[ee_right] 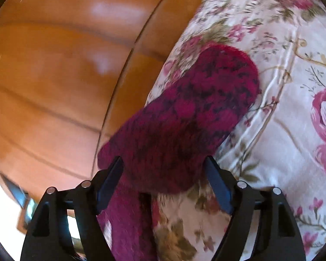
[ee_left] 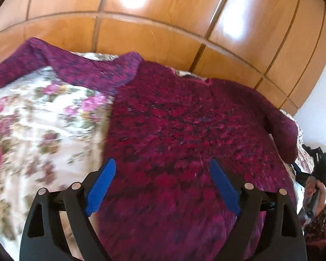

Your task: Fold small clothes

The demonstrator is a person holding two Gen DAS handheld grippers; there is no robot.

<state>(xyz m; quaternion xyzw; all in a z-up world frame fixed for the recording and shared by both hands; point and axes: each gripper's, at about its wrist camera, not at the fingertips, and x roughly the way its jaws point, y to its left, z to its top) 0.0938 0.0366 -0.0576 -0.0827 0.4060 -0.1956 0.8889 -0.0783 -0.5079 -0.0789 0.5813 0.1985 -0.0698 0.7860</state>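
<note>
A magenta knit sweater (ee_left: 184, 130) lies spread flat on a floral bedspread (ee_left: 32, 119), its left sleeve (ee_left: 54, 63) stretched out and its right sleeve (ee_left: 286, 134) hanging toward the bed's right edge. My left gripper (ee_left: 163, 163) is open above the sweater's lower body, holding nothing. In the right wrist view, the right sleeve (ee_right: 195, 113) lies between the fingers of my right gripper (ee_right: 165, 161), whose jaws stand wide apart around the sleeve without pinching it.
A wooden panelled wardrobe (ee_left: 163, 21) stands right behind the bed and also shows in the right wrist view (ee_right: 65, 65). The bedspread (ee_right: 282, 130) fills the right side there. The person's hand holding the right gripper (ee_left: 315, 184) shows at the bed's right edge.
</note>
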